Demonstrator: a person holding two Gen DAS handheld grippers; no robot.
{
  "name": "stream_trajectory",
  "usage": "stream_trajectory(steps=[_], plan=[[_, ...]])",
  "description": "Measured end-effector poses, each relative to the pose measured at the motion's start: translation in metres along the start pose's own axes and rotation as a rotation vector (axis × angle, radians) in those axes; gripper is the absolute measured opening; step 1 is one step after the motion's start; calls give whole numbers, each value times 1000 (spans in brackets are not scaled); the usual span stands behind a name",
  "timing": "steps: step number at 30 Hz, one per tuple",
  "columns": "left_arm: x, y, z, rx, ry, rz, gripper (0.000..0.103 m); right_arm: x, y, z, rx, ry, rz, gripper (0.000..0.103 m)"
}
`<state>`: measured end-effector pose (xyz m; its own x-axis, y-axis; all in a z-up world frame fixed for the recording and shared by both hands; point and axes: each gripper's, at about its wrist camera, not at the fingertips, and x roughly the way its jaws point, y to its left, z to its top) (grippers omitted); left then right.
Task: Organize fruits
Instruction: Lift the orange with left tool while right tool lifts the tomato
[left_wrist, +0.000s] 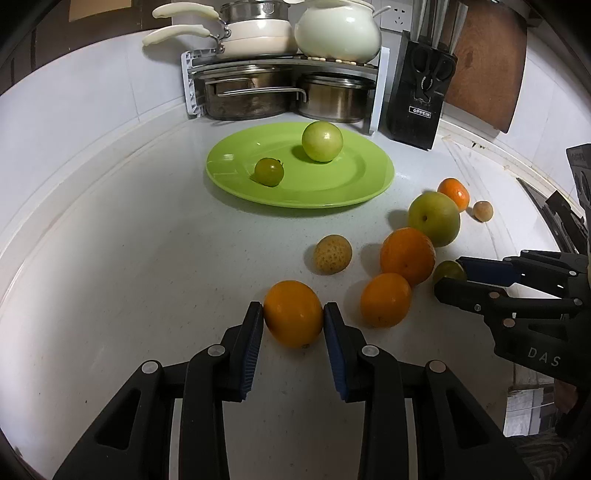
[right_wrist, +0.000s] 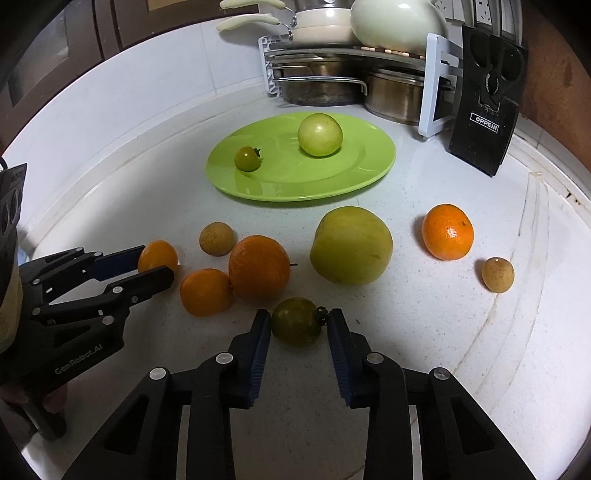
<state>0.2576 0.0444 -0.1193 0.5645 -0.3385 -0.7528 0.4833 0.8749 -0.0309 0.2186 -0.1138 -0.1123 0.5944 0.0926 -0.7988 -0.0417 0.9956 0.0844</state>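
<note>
On the white counter (left_wrist: 129, 258), the sorting looks only partly done: the green plate (left_wrist: 362, 184) carries just two fruits, a pale green round fruit (left_wrist: 322, 141) and a small green tomato (left_wrist: 269, 171), both lying apart from each other. Everything else is off the plate, on the near side of it. The left hand-held gripper (left_wrist: 293, 314) has its blue pads pressed against both sides of a small yellow-orange fruit (left_wrist: 293, 314) that rests on the counter, not yet lifted. The right hand-held gripper (right_wrist: 299, 321) pinches a dark green tomato (right_wrist: 297, 321) in the same way, stem toward its right pad. Loose nearby are a large orange (right_wrist: 258, 266) touching a smaller orange (right_wrist: 206, 292), a big yellow-green apple (right_wrist: 351, 245), a mandarin (right_wrist: 447, 231) and two small tan fruits (right_wrist: 217, 239) (right_wrist: 498, 274). By my judgement most of the work remains. Readable writing: "OPPEIN" on the black knife block (left_wrist: 419, 110), "DAS" on the right tool's body seen from the left, and "GenRobot.AI" on the left tool's body seen from the right.
</note>
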Motion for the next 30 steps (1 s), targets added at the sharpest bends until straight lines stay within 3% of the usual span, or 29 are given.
stream_trajectory(steps=[12, 23, 30], plan=[[-20, -6, 3, -7, -32, 9, 33, -13, -1, 0, 4, -29, 12, 32], [-49, -16, 9, -50, -75, 28, 33, -43, 3, 6, -47, -108, 42, 31], [-61, -20, 11, -85, -98, 50, 33, -54, 3, 13, -71, -146, 76, 20]])
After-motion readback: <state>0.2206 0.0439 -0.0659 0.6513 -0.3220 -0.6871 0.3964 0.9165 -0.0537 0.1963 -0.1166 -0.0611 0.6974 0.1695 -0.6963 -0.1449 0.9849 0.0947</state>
